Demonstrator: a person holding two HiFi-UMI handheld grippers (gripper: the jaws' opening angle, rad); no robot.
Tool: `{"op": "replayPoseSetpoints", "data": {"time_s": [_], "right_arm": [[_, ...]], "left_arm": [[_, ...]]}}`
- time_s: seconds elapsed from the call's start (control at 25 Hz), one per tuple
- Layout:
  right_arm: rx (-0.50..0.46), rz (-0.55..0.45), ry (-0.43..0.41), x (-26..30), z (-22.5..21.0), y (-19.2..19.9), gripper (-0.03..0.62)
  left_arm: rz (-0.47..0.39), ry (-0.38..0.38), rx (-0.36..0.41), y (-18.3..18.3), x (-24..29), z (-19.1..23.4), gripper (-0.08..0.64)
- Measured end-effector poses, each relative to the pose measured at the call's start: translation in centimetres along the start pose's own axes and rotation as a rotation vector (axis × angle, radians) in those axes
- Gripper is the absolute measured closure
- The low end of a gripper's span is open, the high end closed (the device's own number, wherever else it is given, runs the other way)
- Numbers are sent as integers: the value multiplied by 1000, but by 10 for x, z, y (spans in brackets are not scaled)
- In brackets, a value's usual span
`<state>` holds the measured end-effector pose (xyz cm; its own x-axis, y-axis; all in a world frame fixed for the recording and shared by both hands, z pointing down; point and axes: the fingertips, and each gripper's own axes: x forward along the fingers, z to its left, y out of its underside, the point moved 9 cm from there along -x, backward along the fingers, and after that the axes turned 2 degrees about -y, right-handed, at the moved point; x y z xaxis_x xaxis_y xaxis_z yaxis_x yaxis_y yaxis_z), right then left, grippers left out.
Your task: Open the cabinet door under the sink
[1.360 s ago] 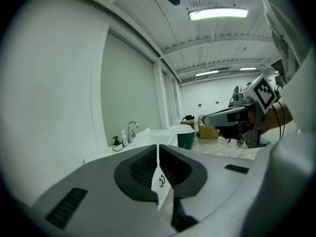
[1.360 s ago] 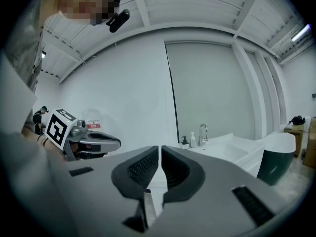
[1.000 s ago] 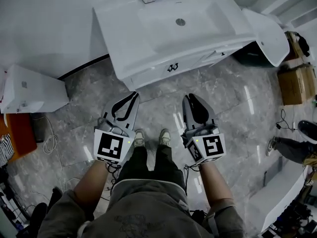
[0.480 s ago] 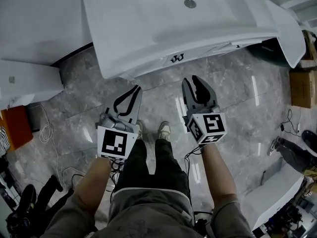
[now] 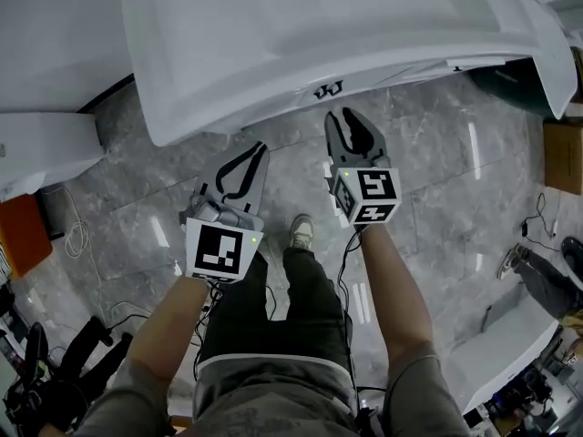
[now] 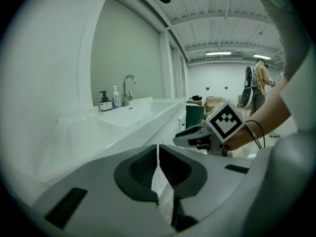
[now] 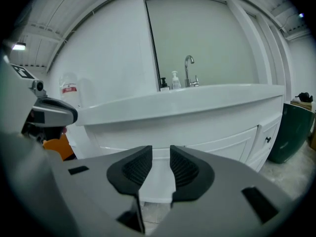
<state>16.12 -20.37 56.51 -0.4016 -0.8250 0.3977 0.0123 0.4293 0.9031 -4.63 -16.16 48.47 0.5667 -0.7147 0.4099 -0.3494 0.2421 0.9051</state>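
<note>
Head view shows one left tool (image 5: 259, 151), one right tool (image 5: 344, 116), one sink (image 5: 273, 35).

Left hand-held gripper (image 5: 257, 153) closed, right hand-held gripper (image 5: 346, 116) ajar

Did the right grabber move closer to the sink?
Yes. The right gripper has moved forward, toward the front edge of the sink, and now sits ahead of the left gripper.

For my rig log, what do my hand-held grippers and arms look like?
Left hand-held gripper and right hand-held gripper: grey, dark ribbed pads, a white cube with black square markers each. Black cables trail back. Short grey sleeves.
</note>
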Motion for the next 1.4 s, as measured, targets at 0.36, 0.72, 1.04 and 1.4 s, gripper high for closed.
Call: {"op": "replayPoseSetpoints", "data": {"time_s": [0.36, 0.72, 1.04, 1.4], "right_arm": [[-2, 22, -26, 35, -26, 73, 486], [90, 12, -19, 87, -61, 115, 485], [-15, 3, -42, 111, -60, 108, 486], [-34, 3, -47, 103, -58, 110, 541]], "left_arm": [[-22, -18, 5, 47, 35, -9, 534], [-15, -25, 22, 87, 62, -9, 534], [-15, -4, 25, 93, 60, -18, 534], [-14, 4, 15, 94, 54, -20, 534]]}}
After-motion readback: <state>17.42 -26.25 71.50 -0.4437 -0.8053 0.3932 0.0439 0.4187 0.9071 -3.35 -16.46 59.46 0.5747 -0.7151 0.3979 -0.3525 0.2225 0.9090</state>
